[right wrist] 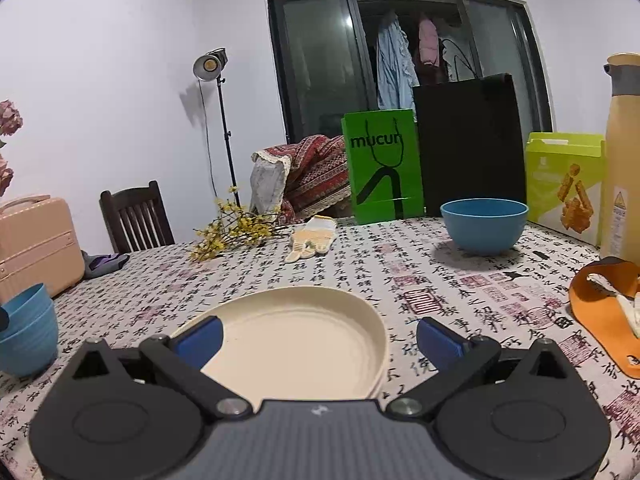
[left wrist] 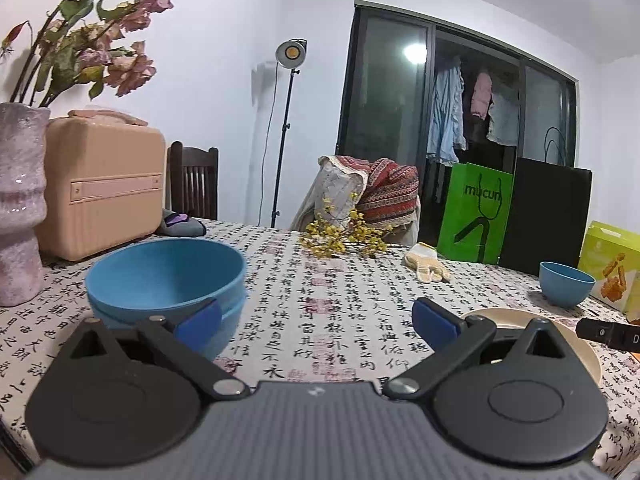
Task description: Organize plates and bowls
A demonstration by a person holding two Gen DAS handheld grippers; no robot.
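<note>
Two blue bowls [left wrist: 166, 280] sit nested beside the spread left tongs [left wrist: 316, 322], likely gathered already; a lone blue bowl [right wrist: 484, 224] waits across the worktop [right wrist: 400, 280], beyond cream plates [right wrist: 296, 340] under the spread right tongs [right wrist: 318, 340].

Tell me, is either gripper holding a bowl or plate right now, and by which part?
Nothing is held. The left gripper and the right gripper are both open and empty.

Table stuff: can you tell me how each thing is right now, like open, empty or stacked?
Left gripper: open, holding nothing.
Right gripper: open, holding nothing.
Stacked blue bowls: nested, upright, top one empty.
Single blue bowl: upright, alone, inside hidden.
Cream plates: stacked, top one empty.
Glove: lying flat.
Yellow flowers: lying on the tablecloth.
Lamp: on.
</note>
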